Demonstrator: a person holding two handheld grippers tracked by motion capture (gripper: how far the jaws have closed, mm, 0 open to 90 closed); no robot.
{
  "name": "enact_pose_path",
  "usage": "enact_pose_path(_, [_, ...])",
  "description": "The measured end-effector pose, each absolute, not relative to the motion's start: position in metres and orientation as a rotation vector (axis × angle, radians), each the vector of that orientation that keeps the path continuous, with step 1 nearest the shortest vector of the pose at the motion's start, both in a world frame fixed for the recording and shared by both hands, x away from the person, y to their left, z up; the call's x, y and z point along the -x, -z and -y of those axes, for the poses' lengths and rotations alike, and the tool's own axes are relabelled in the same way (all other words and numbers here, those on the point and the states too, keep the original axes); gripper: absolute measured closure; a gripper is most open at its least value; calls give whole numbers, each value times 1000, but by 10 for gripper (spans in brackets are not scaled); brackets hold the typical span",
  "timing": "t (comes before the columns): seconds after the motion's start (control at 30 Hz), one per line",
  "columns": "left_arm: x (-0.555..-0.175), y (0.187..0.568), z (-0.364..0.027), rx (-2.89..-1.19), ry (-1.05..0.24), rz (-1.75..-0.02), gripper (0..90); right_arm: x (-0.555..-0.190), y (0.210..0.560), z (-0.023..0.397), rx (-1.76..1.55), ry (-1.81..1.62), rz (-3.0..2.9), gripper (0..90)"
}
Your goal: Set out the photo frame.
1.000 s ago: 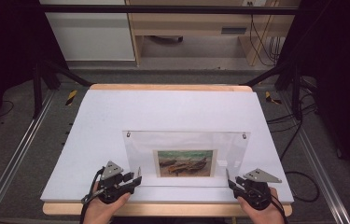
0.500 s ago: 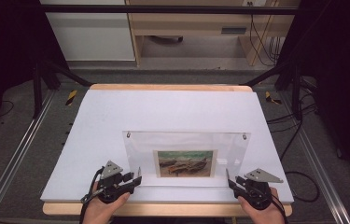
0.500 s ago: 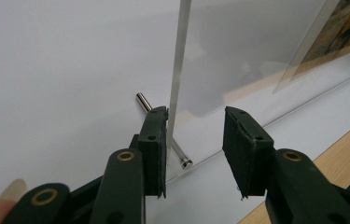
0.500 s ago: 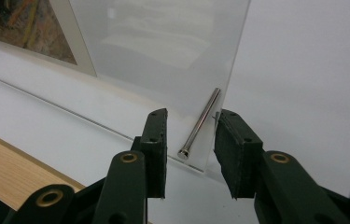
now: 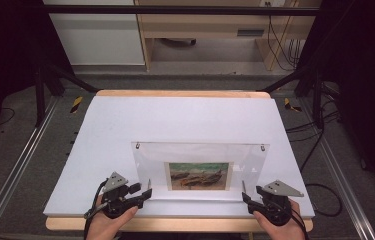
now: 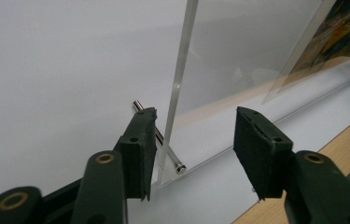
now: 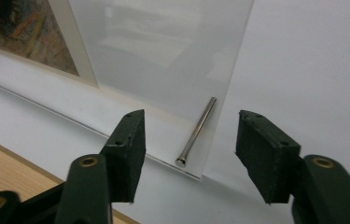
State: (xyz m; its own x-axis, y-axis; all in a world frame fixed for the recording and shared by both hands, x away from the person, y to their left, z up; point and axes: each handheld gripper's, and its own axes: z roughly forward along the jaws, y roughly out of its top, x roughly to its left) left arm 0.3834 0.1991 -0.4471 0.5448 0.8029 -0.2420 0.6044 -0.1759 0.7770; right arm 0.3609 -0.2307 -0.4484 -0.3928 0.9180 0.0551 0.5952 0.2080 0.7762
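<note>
**Two open grippers flank a clear picture frame at the table's near edge**

In the high view, the left gripper (image 5: 145, 194) sits at the lower left of centre, held in a hand (image 5: 109, 227) coming up from the bottom edge. Its jaws are spread apart and grasp nothing; in the left gripper view the frame's near left corner and a small metal pin (image 6: 158, 137) stand between them.

The clear acrylic frame (image 5: 200, 150) stands near the lower middle of the white table top (image 5: 185, 120), holding a small painting (image 5: 198, 176) in its lower centre.

At the lower right, the right gripper (image 5: 247, 198) is likewise released, jaws wide. In the right gripper view the frame's corner and its metal pin (image 7: 197, 132) lie in the gap, touching neither jaw.
</note>
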Motion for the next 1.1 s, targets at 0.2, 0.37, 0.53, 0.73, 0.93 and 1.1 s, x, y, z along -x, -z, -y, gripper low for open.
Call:
enact_pose_path(0.2, [-380,442,-205,-1884,-313,-1123,385,-357,445,243,-1413,-1043,-2026,326])
enact_pose_path(0.37, [-380,439,-218,-1873,-352,-1120,367,-352,441,258,-1423,-1029,-1986,320])
enact_pose_path(0.53, [-382,437,-230,-1864,-387,-1136,348,-351,440,269,-1454,-1009,-1936,313])
enact_pose_path(0.73, [-389,439,-247,-1859,-479,-1182,309,-361,446,273,-1439,-897,-1890,277])
enact_pose_path(0.93, [-407,445,-262,-1837,-569,-1256,245,-388,454,278,-1439,-820,-1856,225])
enact_pose_path(1.1, [-429,454,-266,-1834,-573,-1279,159,-411,460,281,-1450,-794,-1853,203])
